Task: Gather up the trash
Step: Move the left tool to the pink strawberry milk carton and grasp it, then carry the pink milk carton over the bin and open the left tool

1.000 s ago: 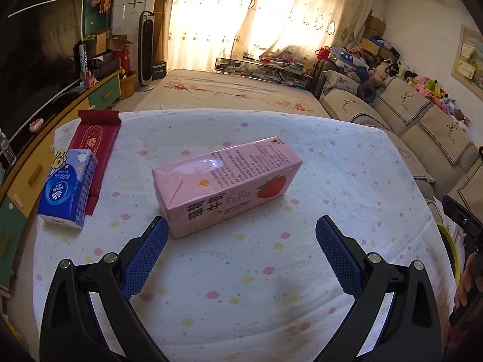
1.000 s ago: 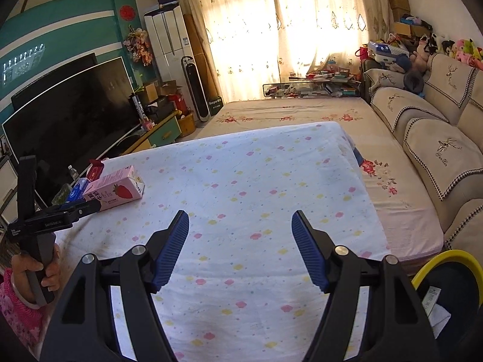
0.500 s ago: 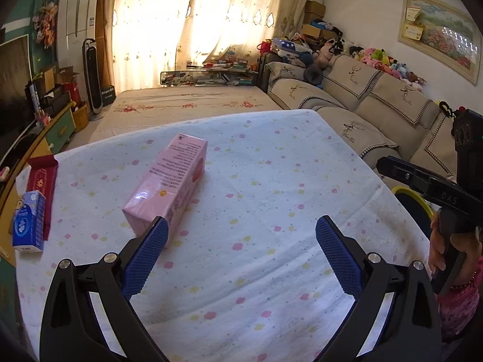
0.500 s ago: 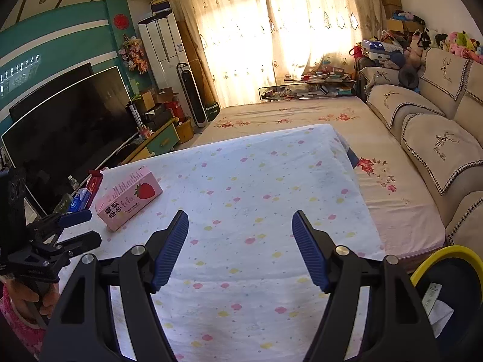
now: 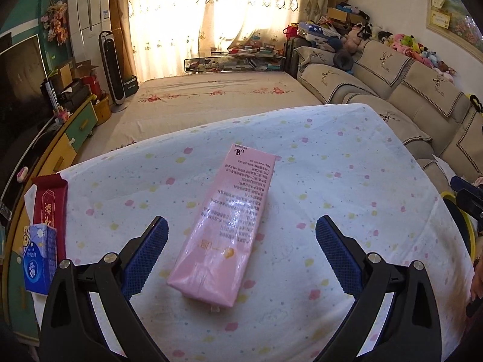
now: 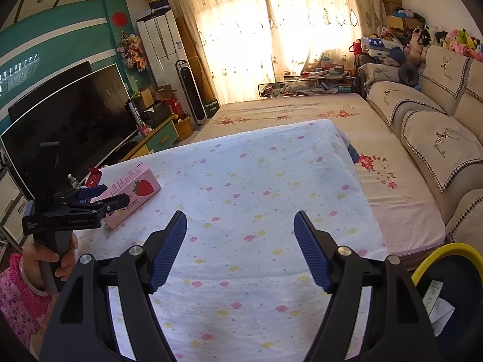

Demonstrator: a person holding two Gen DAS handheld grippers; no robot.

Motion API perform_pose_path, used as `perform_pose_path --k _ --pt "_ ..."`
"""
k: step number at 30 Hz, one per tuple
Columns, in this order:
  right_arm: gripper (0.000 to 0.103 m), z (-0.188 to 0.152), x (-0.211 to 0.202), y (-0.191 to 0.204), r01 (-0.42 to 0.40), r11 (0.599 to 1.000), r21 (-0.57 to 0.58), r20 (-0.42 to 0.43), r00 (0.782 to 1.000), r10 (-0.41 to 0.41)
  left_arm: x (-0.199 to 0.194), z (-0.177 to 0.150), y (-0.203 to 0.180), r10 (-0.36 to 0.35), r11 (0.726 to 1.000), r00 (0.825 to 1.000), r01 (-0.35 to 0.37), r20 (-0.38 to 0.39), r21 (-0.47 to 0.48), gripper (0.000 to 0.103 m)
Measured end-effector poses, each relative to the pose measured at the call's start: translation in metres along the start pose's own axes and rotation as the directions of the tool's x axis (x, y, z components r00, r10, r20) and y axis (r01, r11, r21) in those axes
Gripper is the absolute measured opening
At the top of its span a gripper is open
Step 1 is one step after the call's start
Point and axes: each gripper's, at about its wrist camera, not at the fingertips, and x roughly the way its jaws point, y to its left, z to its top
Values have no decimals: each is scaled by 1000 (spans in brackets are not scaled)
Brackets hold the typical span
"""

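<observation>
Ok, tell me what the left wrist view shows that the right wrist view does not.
Only the left wrist view: the blue tissue pack lying beside the red packet, and the pink carton's printed top lying between the open left tool.
Only the right wrist view: the TV screen, the hand holding the left tool, and paper inside the yellow-rimmed bin.
Both: the carton, the spotted tablecloth, the sofa.

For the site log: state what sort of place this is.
A home living room, most likely: a sofa with embroidered covers and plush toys, a large television on a low cabinet, and curtains over a bright window.
</observation>
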Motion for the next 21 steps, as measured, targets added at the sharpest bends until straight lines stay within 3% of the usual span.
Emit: perform_pose_path --k 12,16,21 --pt "70 2 0 -2 -20 1000 17 -8 1000 20 37 7 -5 54 997 996 -51 -73 51 66" --pt "70 1 0 -4 -17 1000 26 -12 1000 18 36 5 -2 32 999 996 -31 -81 24 40" --pt "70 1 0 -5 -11 1000 29 -15 1000 11 26 -6 -1 61 998 995 -61 -73 6 38"
